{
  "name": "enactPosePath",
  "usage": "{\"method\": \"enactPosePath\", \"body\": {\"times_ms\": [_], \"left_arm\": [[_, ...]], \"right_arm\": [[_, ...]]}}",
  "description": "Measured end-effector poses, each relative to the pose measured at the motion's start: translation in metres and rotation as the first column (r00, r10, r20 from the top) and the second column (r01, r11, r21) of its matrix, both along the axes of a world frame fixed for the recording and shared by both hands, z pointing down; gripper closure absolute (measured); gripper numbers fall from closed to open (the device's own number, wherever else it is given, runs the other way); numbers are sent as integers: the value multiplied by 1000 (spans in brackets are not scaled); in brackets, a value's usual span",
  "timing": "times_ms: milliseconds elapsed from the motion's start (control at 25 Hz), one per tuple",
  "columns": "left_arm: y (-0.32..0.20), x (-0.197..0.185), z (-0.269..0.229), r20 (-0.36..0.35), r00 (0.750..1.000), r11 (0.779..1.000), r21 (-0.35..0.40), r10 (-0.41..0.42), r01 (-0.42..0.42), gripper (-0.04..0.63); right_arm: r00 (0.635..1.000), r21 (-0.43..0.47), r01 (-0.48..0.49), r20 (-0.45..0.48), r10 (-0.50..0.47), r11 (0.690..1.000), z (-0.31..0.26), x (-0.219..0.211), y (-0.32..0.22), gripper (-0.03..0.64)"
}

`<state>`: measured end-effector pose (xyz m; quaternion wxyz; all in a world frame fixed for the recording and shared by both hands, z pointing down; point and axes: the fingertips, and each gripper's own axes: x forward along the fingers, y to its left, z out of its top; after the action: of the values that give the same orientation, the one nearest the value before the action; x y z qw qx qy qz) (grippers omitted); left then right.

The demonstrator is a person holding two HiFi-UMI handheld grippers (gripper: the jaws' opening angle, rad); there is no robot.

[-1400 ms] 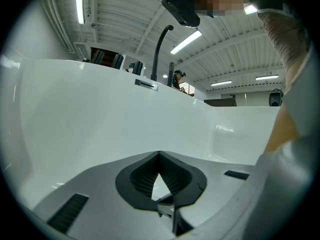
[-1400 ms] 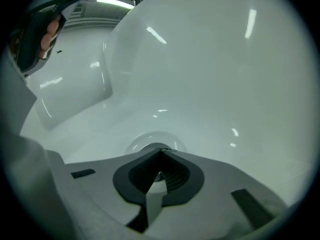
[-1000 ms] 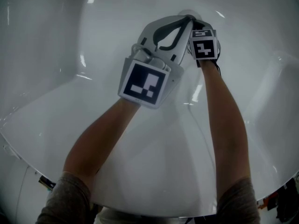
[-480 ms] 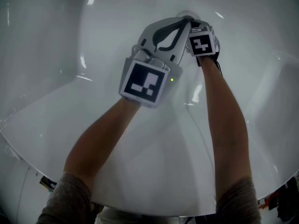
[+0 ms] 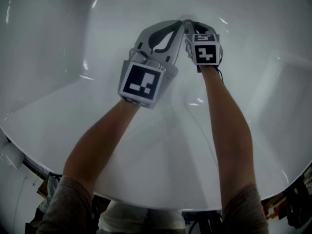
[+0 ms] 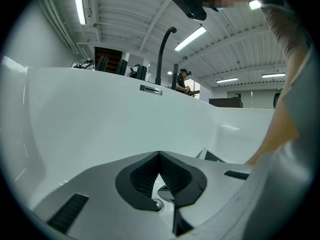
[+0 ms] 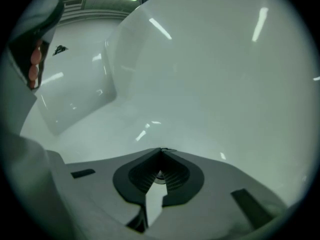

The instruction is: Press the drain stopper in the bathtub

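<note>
Left gripper (image 6: 160,155) and right gripper (image 7: 161,151) are pointing down at the drain stopper (image 6: 157,204)
Both are holding their jaws closed on nothing, the chrome stopper showing just beneath their tips; pressed off-centre, the narrow tips are risking a skid off its slick cap onto the bathtub (image 5: 146,155) floor

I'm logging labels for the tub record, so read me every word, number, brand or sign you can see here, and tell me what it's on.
No readable text anywhere in these views.
Left marker cube: black-and-white square pattern, no letters.
Right marker cube: same kind of pattern, no letters.
Bathtub: plain white, no brand showing.
Small plate on the tub wall: too small to tell whether it bears print.
</note>
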<state>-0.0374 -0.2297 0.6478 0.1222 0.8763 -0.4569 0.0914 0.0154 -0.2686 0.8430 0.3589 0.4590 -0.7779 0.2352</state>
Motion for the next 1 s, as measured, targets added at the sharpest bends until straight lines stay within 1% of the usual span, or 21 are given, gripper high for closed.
{"method": "enactPosePath", "body": {"times_ms": [160, 280, 600, 760, 1000], "left_arm": [[9, -8, -39, 19, 1000, 1000, -13, -18, 18, 594], [11, -6, -84, 5, 1000, 1000, 2, -28, 28, 594], [34, -7, -225, -30, 998, 998, 25, -50, 50, 594], [52, -1, -284, -21, 998, 998, 21, -51, 52, 594], [88, -1, -377, -37, 997, 998, 10, -61, 62, 594]], "right_arm": [[999, 15, -17, 39, 17, 1000, -56, -2, 11, 614], [997, 33, -36, 63, 34, 999, -106, -2, 17, 614], [986, 112, -75, 157, 57, 991, -275, -11, 41, 614], [973, 126, -114, 214, 86, 985, -352, -6, 51, 615], [956, 170, -155, 275, 104, 973, -474, -4, 91, 615]]}}
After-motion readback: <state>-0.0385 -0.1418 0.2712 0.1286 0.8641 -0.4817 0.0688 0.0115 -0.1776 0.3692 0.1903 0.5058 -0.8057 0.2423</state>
